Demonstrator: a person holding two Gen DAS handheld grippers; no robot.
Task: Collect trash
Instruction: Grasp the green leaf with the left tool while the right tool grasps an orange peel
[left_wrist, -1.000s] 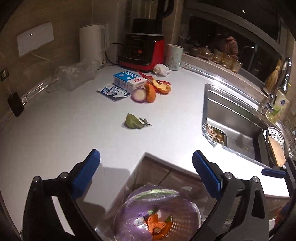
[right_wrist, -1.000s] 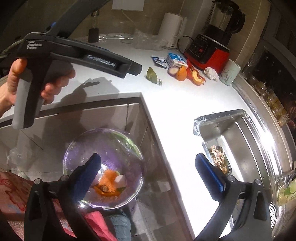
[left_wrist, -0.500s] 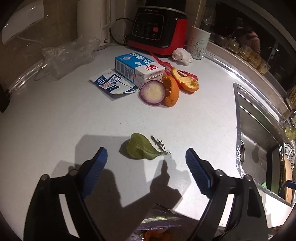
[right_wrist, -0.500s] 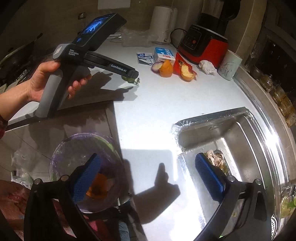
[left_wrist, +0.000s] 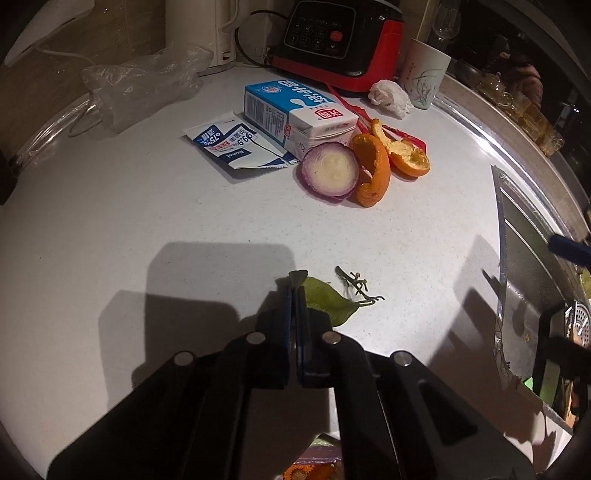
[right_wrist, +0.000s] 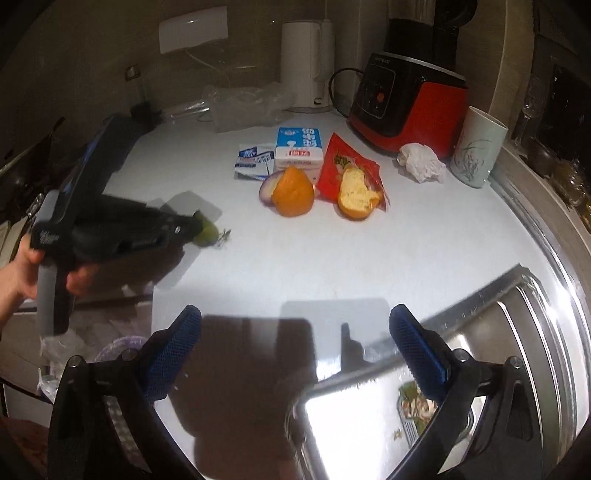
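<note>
Left gripper (left_wrist: 295, 295) pinches the green leaf (left_wrist: 325, 304) on the countertop (left_wrist: 110, 221).
Right gripper (right_wrist: 295, 339) hangs spread near the sink (right_wrist: 480, 350); onion half (left_wrist: 330, 170) and orange peel (left_wrist: 373, 166) lie at 12 o'clock of the leaf.

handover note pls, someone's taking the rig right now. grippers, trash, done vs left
Left gripper: fingers shut on the green leaf, low on the counter.
Right gripper: open, empty, hovering near the sink.
Done: some scraps already in the bin below the counter edge.
Left: bin the leaf, then its loose stem, onion half, two orange peels, milk carton, wipe packet, red wrapper, crumpled tissue.
</note>
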